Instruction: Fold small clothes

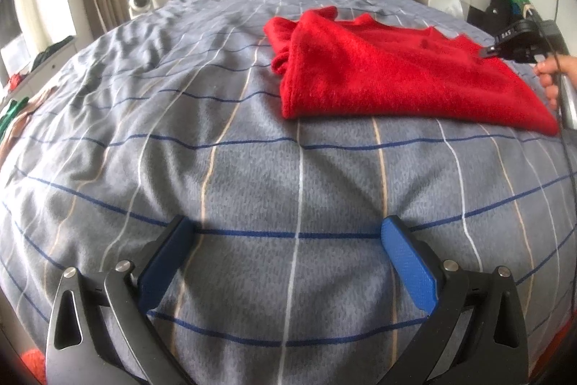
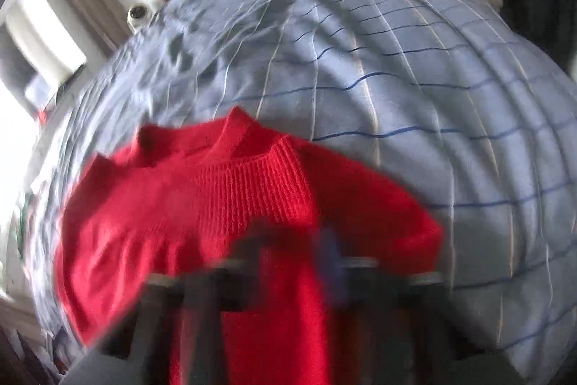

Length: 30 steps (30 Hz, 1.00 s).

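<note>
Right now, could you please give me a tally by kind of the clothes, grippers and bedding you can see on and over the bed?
Red sweaters: 1, the red sweater lying partly folded on the bed.
Grippers: 2, the left gripper open over bare cover, and the right gripper at the sweater's far edge.
Checked bed covers: 1, the grey bed cover.
Total: 4.

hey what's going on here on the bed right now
A person is folding a red sweater on a bed with a grey checked cover, using a handheld gripper in each hand. The right gripper is shut at the sweater's far right edge; whether it pinches the knit is unclear, as its own view is blurred. The left gripper hangs open over bare cover, holding nothing. The sweater looks partly folded, one side doubled over.
</note>
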Available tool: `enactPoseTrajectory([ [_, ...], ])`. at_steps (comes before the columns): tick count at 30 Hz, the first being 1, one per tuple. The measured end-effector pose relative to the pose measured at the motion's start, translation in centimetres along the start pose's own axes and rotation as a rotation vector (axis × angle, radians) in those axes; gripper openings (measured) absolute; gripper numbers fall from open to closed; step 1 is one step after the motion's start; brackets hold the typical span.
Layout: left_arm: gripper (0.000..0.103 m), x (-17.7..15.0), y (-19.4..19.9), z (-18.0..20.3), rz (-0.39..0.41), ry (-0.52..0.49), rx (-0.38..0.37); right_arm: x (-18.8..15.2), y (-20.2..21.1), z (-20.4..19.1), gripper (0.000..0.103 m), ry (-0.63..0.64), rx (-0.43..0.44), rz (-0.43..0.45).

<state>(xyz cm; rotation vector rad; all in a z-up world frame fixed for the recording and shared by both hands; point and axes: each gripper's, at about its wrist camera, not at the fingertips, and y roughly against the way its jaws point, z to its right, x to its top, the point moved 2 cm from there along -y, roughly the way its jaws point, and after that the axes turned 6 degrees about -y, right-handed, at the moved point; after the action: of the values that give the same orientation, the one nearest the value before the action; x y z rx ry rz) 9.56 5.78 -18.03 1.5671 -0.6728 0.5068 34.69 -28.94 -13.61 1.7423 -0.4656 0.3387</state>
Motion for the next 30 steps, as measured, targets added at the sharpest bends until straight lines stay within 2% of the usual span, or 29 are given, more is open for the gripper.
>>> enactPoseTrajectory([
  [1,0.103,0.0,0.0,0.0,0.001,0.000,0.001,0.2,0.6,1.2,0.003,-0.053,-0.029,0.037],
  [3,0.103,0.0,0.0,0.1,0.002,-0.002,0.003,0.2,0.2,2.9,0.004,-0.144,-0.031,0.025],
  [6,0.103,0.0,0.0,0.1,0.006,-0.003,0.003,-0.5,-0.3,2.8,0.005,-0.125,-0.041,-0.007],
  [8,0.103,0.0,0.0,0.0,0.009,-0.003,0.005,-0.8,0.0,2.7,0.020,-0.140,-0.018,-0.019],
  [10,0.103,0.0,0.1,0.1,0.011,-0.004,0.006,-1.0,1.4,3.2,0.053,-0.179,0.028,0.012],
  [13,0.103,0.0,0.1,0.1,0.011,-0.003,0.007,-1.8,3.9,4.3,0.060,-0.247,0.089,0.054],
  [16,0.103,0.0,0.1,0.1,0.010,-0.001,0.005,-3.8,5.1,5.8,0.064,-0.316,0.146,0.015],
  [20,0.103,-0.2,0.5,0.0,0.001,0.009,-0.003,-6.4,4.9,6.8,0.064,-0.369,0.187,-0.030],
  [24,0.102,-0.4,2.4,-0.1,-0.025,0.034,-0.013,-7.4,4.3,6.0,0.063,-0.370,0.228,0.002],
  [25,0.102,-0.4,2.8,-0.3,-0.022,0.042,-0.026,-7.5,3.8,5.4,0.044,-0.363,0.269,-0.016],
  [26,0.102,-0.4,3.6,-0.5,-0.005,0.056,-0.043,-7.5,3.3,4.8,0.024,-0.334,0.237,-0.043],
  [27,0.102,-0.2,4.4,-1.0,0.029,0.070,-0.044,-7.6,3.0,4.2,0.009,-0.294,0.172,-0.063],
  [28,0.102,0.0,4.9,-1.5,0.053,0.078,-0.030,-7.3,3.2,3.4,0.009,-0.266,0.122,-0.059],
  [30,0.102,0.4,5.8,-3.1,0.113,0.096,0.039,-6.7,4.3,2.4,0.009,-0.260,0.079,-0.031],
])
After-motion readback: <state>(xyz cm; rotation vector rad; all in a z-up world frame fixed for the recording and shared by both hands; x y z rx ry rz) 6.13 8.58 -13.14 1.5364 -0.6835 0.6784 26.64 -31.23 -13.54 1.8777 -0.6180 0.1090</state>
